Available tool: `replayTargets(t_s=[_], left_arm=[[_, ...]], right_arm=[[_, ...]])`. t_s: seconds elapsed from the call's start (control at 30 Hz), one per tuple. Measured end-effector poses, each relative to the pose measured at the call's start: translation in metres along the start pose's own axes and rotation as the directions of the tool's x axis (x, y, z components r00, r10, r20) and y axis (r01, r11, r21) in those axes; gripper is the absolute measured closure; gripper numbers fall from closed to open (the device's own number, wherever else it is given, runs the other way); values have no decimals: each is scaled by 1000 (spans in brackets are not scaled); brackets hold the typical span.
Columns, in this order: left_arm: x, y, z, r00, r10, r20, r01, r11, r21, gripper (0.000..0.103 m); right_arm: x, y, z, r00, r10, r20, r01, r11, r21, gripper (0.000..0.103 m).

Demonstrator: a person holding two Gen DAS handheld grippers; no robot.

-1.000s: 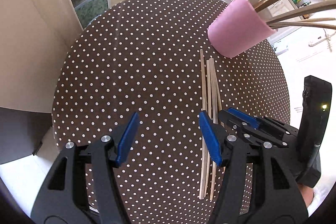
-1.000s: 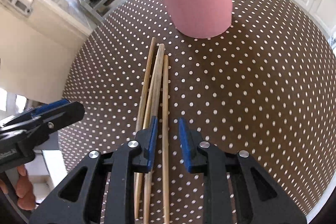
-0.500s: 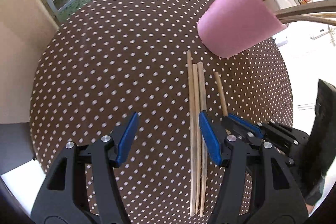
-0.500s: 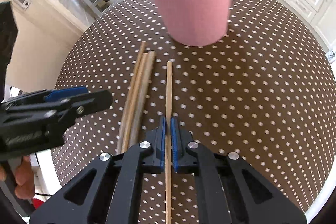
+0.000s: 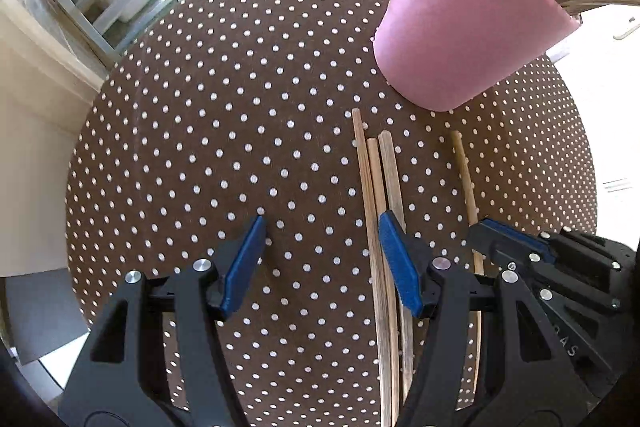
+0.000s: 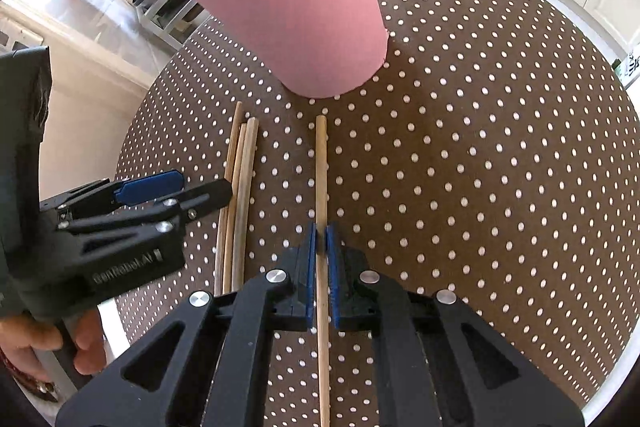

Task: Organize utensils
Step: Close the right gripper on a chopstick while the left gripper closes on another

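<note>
one chopstick point(image 6: 321, 163) pinched in right gripper point(image 6: 321, 239) fingers; left gripper point(image 5: 320, 247) fingers spread, empty.

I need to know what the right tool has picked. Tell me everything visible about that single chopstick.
The single chopstick is a thin, pale wooden stick, straight and plain. It lies apart from the three chopsticks bunched to its left, its far tip pointing toward the pink cup. The right tool is shut on it about midway, over the polka-dot tablecloth.
</note>
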State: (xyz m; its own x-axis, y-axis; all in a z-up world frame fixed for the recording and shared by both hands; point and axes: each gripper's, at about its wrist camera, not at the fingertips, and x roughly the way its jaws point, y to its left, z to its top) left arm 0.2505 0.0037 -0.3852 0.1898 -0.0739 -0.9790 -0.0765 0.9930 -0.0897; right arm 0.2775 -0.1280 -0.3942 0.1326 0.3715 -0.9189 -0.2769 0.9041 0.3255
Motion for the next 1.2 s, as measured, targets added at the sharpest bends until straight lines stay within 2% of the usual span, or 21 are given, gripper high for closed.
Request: replayTargets(t_s=[0.07,0.17,0.23,0.3,0.47,0.53,0.57,0.6,0.63,0.73,0.93,1.2], left_arm=[[0,-4,-1,1000,0,-2,-1,1000,-10,43],[0,-6,0,999,40,6,-40,999,-10,45],[2,-5,1,1000,24,-2,-24,999,-22,45],[5,-7,4,1000,18,20,-18,1000,1,45],[13,-13,16,998,56,15,-57,998,21,45],[13,-14,22,998,65,22,-65,998,25,53],[9,-16,25,998,60,35,-61,998,27,61],[8,-15,27,998,45,46,-46,999,28,78],[8,-14,25,998,32,45,-33,999,25,84],[7,-10,30,999,4,49,-4,1000,0,92],[5,-1,28,996,-57,65,59,997,-40,97],[-36,12,8,979,-129,156,138,989,-50,97]], right_arm=[[2,2,7,1000,-1,1,1,1000,0,96],[1,4,10,1000,-4,8,4,1000,-1,96],[3,4,15,1000,-3,4,3,1000,0,95],[6,3,22,1000,6,-7,-6,1000,2,95],[17,13,39,1000,-15,-12,15,1000,-23,96],[21,18,46,1000,-24,-11,24,999,-32,97],[22,21,48,1000,-29,-7,29,999,-37,97],[24,21,51,1000,-27,-1,27,999,-44,97],[25,23,52,1000,-26,2,27,998,-49,97],[27,27,53,999,-35,5,36,997,-64,98],[28,19,43,1000,-11,4,11,999,-35,98],[-10,7,25,997,49,60,-50,999,14,98]])
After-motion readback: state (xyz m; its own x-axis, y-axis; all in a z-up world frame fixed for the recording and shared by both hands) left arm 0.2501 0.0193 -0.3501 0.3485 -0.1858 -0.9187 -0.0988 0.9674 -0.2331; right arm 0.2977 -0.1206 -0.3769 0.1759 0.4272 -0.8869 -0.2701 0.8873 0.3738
